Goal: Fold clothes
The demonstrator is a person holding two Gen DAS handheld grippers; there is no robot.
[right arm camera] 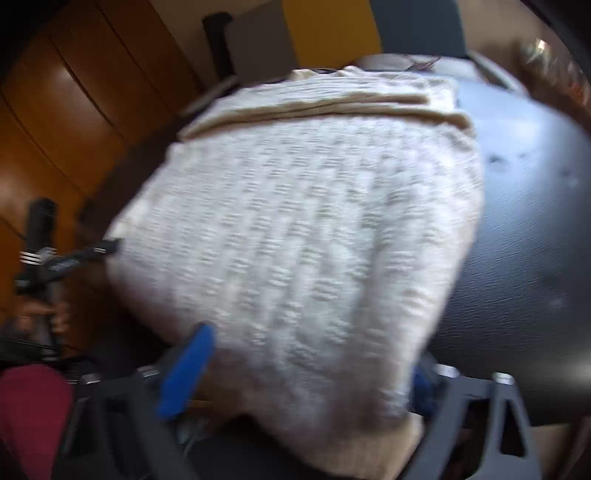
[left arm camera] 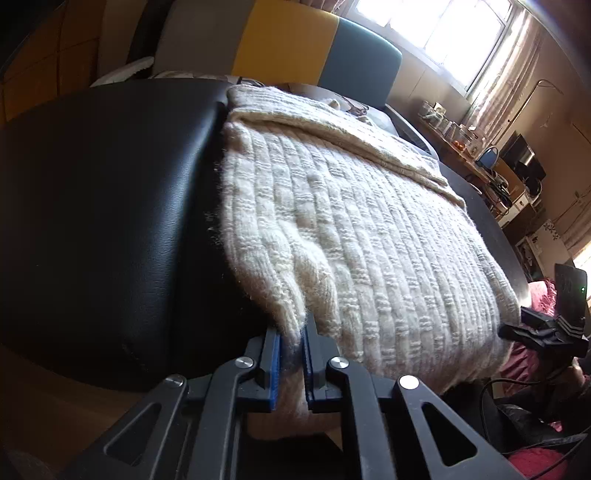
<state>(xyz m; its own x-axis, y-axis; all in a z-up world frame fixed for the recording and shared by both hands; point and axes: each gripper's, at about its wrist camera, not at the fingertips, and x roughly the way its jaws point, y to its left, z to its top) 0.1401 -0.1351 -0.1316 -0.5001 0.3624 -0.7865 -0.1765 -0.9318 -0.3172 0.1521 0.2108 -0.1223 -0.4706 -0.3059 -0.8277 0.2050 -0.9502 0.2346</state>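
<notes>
A cream knitted sweater (left arm camera: pixel 351 221) lies folded on a black leather surface (left arm camera: pixel 110 203), its near edge hanging over the front. My left gripper (left arm camera: pixel 291 354) is shut on the sweater's near left corner, blue pads pinching the knit. In the blurred right wrist view the same sweater (right arm camera: pixel 303 229) fills the middle. My right gripper (right arm camera: pixel 306 373) stands wide open at the near edge, with the hanging fabric between its blue pads (right arm camera: pixel 186 373). The left gripper (right arm camera: pixel 92 251) shows there at the sweater's left edge. The right gripper shows in the left wrist view (left arm camera: pixel 543 328) by the sweater's right corner.
A yellow and teal headboard (left arm camera: pixel 314 48) stands behind the surface. A bright window (left arm camera: pixel 443 33) and a cluttered desk (left arm camera: pixel 491 166) are at the right. Wooden panels (right arm camera: pixel 74 110) are on the left. Red fabric (left arm camera: pixel 535 458) and cables lie low at the right.
</notes>
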